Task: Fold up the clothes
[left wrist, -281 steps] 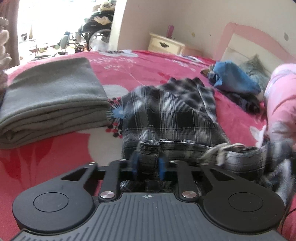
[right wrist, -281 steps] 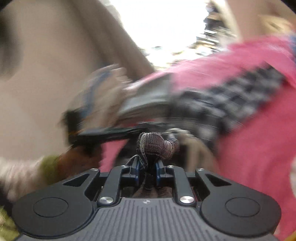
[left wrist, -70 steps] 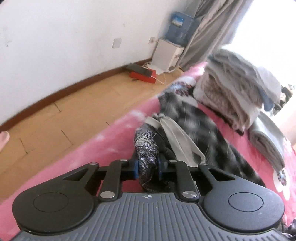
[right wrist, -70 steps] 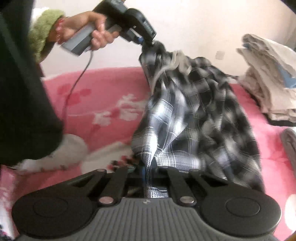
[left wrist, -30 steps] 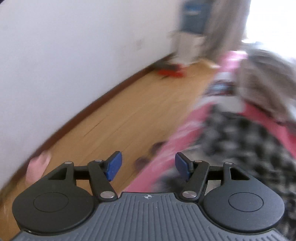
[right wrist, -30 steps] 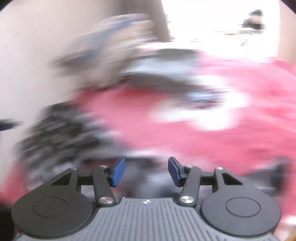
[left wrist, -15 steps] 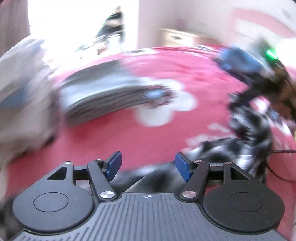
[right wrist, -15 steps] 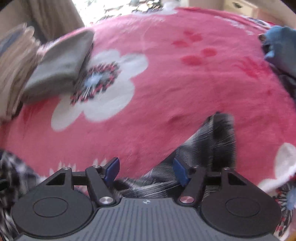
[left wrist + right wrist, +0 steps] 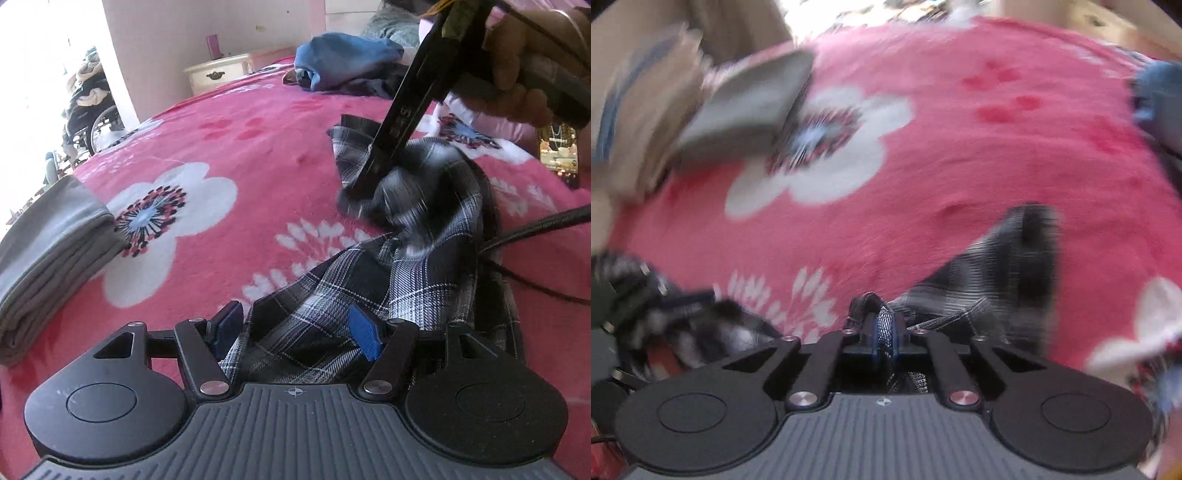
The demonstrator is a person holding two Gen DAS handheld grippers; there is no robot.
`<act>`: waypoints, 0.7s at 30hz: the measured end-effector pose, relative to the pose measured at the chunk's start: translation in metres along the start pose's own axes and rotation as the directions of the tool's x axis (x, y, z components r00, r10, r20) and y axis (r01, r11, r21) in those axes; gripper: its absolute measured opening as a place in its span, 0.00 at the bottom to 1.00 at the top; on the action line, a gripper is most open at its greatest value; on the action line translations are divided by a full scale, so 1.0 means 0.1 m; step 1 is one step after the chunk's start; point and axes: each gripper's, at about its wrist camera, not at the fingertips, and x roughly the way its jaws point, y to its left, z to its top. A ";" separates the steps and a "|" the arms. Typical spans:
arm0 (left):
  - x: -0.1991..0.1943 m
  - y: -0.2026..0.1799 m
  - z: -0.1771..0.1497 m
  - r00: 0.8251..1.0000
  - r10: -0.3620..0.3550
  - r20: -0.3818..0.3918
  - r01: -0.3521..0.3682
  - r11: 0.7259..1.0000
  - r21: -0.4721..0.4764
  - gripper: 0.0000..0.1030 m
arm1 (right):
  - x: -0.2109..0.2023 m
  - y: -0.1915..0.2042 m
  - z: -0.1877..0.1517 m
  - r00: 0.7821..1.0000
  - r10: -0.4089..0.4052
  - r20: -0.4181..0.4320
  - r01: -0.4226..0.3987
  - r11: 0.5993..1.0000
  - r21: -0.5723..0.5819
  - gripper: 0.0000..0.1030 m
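From the left wrist, the black-and-white plaid cotton shirt (image 9: 417,258) lies rumpled on the pink flowered bed blanket (image 9: 229,155), its long axis running from near centre to far right; the left tongs (image 9: 295,326) stand open astride its near edge, blue pads not pressing, while the right tongs (image 9: 364,186) bite its far end. From the right wrist, the right tongs (image 9: 882,325) are closing on a pinched fold of the shirt (image 9: 1004,266), so the left hand is nearer the free corner.

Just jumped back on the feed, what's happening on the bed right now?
A person is folding a plaid shirt on the pink floral blanket. The right gripper is closing, pinching a fold of the shirt. The left gripper is open over its near edge, not yet gripping. Folded grey cloth lies to the left.
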 end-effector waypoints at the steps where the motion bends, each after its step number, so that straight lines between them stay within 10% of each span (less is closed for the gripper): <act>1: 0.01 0.02 0.00 1.000 -0.008 0.000 0.008 1.000 -0.006 0.62 | -0.19 -0.03 -0.06 0.999 -0.007 0.044 0.006 1.000 0.011 0.07; 7: 0.03 0.11 -0.04 0.999 -0.042 0.011 0.042 0.999 -0.004 0.63 | -1.18 -0.06 -0.64 0.984 -0.140 0.114 0.134 0.989 0.060 0.06; 17: 0.06 0.16 -0.07 0.997 -0.073 0.027 0.073 0.997 0.000 0.64 | -1.16 -0.25 -1.87 0.945 -0.163 -0.283 0.255 0.911 0.325 0.07; 21: 0.09 0.16 -0.06 0.997 -0.077 0.023 0.077 0.997 0.006 0.65 | -1.15 -0.27 -1.95 0.926 -0.199 -0.320 0.299 0.906 0.300 0.13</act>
